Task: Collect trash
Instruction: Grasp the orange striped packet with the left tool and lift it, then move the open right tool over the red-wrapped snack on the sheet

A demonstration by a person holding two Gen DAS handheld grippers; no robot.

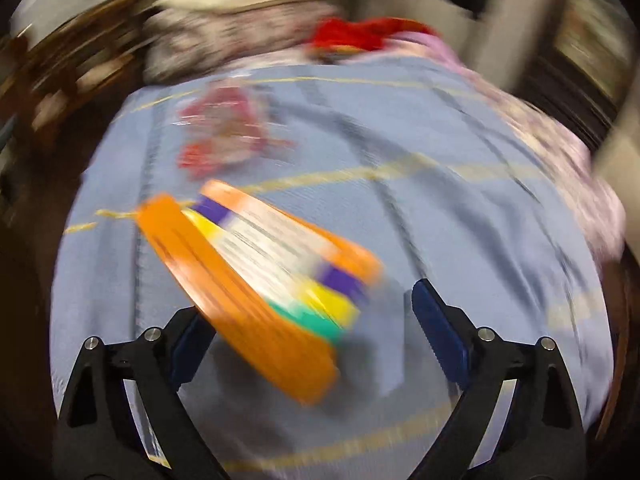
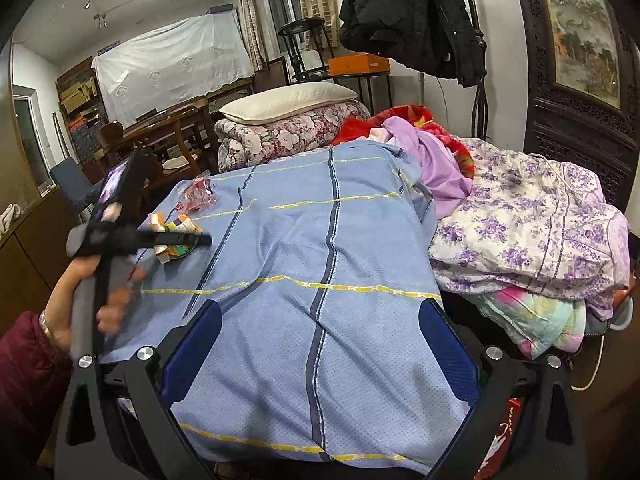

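Observation:
An orange carton [image 1: 256, 276] with purple, yellow and green bands lies on the blue bedspread [image 1: 400, 208], blurred in the left wrist view. My left gripper [image 1: 308, 328] is open, with the carton's near end between its fingers; contact is unclear. A crumpled red-and-clear wrapper [image 1: 224, 128] lies beyond it. In the right wrist view the left gripper [image 2: 176, 240] hovers over the carton [image 2: 176, 236] at the bed's left edge, with the wrapper [image 2: 198, 194] behind. My right gripper [image 2: 320, 344] is open and empty above the bedspread's [image 2: 320, 240] near end.
A folded floral quilt [image 2: 292, 132] with a white pillow [image 2: 288, 100] lies at the bed's far end. Purple-flowered bedding [image 2: 528, 220] and lilac clothes [image 2: 436, 160] pile up on the right. A carved dark screen [image 2: 576, 80] stands at far right. Wooden chairs [image 2: 168, 140] stand left.

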